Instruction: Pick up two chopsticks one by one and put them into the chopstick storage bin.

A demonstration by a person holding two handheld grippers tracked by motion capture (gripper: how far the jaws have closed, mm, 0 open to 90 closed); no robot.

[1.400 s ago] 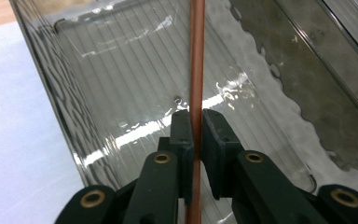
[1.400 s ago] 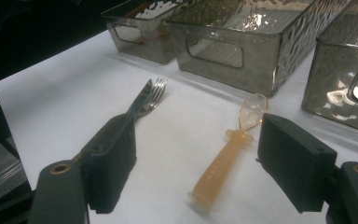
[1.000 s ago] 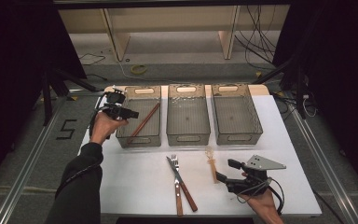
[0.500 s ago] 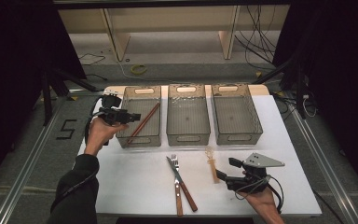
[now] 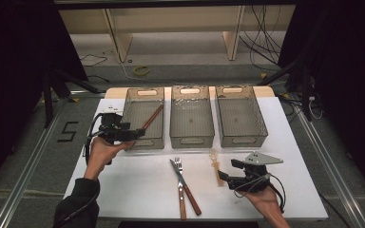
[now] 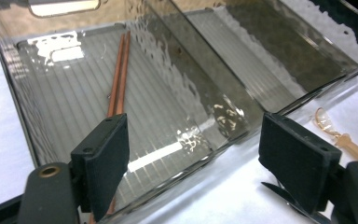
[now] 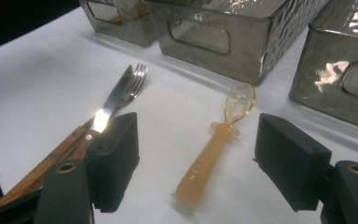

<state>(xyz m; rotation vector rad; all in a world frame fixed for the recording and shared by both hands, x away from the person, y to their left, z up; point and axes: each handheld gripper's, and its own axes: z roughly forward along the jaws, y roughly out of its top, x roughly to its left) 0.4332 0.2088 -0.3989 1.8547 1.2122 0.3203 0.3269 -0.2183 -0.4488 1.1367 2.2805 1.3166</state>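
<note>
Two brown chopsticks (image 5: pixel 153 117) (image 6: pixel 119 74) lie slanted inside the left grey see-through bin (image 5: pixel 142 142) (image 6: pixel 9 70). My left gripper (image 5: pixel 135 134) (image 6: pixel 193 158) hovers open at that bin's front left corner, with nothing between its jaws. On the white table lie a wooden-handled knife (image 5: pixel 183 183) (image 7: pixel 107 109) and fork (image 5: pixel 179 190) (image 7: pixel 137 79), crossed. An orange translucent spoon (image 5: pixel 215 164) (image 7: pixel 214 149) lies to their right. My right gripper (image 5: pixel 223 176) (image 7: pixel 196 163) stands open low over the table, its jaws on either side of the spoon's handle end without touching it.
The middle bin (image 5: pixel 192 140) (image 7: pixel 223 37) and right bin (image 5: pixel 242 140) hold nothing. All three stand in a row at the table's far half. The table edge (image 5: pixel 313 216) runs close behind my right hand. Cables and shelf legs lie on the floor beyond.
My left gripper has drawn back toward the near side, from over the left bin's left rim to its front left corner. The right gripper and cutlery have stayed put.
</note>
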